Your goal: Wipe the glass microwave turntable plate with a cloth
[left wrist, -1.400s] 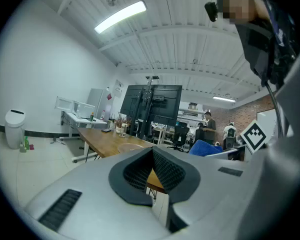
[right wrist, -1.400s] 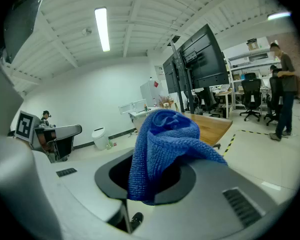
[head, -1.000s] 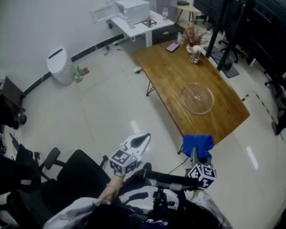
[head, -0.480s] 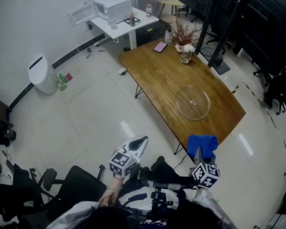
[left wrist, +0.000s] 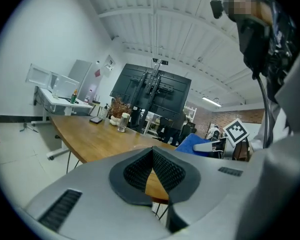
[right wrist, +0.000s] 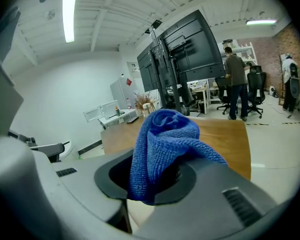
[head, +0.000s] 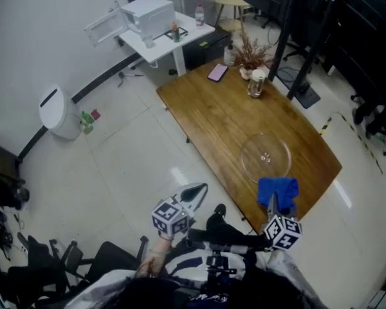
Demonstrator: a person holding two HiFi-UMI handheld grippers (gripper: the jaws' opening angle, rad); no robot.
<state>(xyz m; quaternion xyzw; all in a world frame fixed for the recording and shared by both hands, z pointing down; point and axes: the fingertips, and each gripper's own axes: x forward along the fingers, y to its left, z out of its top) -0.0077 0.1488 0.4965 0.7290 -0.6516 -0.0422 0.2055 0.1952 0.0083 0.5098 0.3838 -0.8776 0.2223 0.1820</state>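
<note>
The clear glass turntable plate point(head: 266, 156) lies flat on the wooden table point(head: 225, 111), near its near right end. My right gripper point(head: 273, 203) is shut on a bunched blue cloth point(head: 277, 191) point(right wrist: 162, 146) and hangs just short of the table's near edge, apart from the plate. My left gripper point(head: 194, 192) point(left wrist: 151, 170) is over the floor left of the table, its jaws closed together with nothing between them. The plate does not show in either gripper view.
A phone point(head: 217, 72), a dried-flower vase point(head: 249, 52) and a glass jar point(head: 256, 82) stand at the table's far end. A white desk point(head: 170, 39) carries a microwave point(head: 148, 11) with its door open. A white bin point(head: 56, 112) is at the wall. Office chairs stand at lower left.
The view has shifted closer to the table, so the plate and table now sit nearer both grippers. The right gripper still holds the cloth; the left stays shut.
</note>
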